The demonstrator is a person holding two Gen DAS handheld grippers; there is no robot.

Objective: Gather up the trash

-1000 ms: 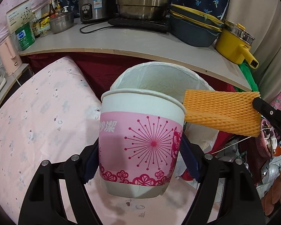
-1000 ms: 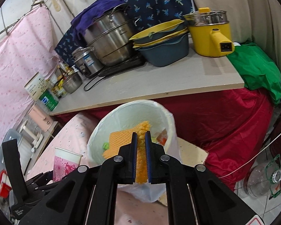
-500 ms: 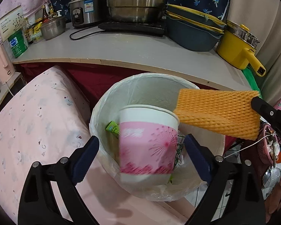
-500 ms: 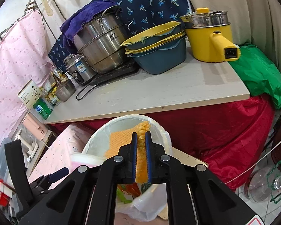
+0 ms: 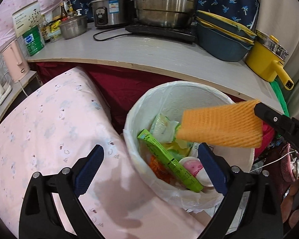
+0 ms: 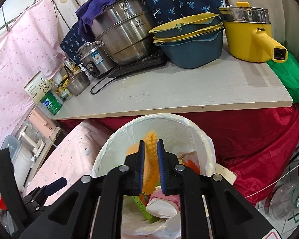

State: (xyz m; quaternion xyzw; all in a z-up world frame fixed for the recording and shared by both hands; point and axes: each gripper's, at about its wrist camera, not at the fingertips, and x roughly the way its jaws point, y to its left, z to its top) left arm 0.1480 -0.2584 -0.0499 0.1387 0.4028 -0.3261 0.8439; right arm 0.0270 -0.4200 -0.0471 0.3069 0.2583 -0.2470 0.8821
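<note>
- My left gripper stands wide with nothing between its blue pads; its jaws have just been opening, and it hangs over the near rim of the white-lined bin and the edge of the pink bed.
- A second ago that gripper held the pink paper cup; now the cup lies on its side among the rubbish in the bin, beside a green box that slants from upper left to lower right.
- My right gripper is narrow, with the orange foam net between its pads. Its jaws have just been opening, and a sliver of gap shows on each side of the net, so I cannot tell how firmly it is still pinched.
- In the left view, the net lies with its long axis nearly level, its free end pointing left over the bin's mouth, its far end at the right gripper's tip.
- Since the earlier frames, the bin fills more of both views.
- Behind it, the surface carries steel pots, blue and yellow basins and a yellow electric pot.
</note>
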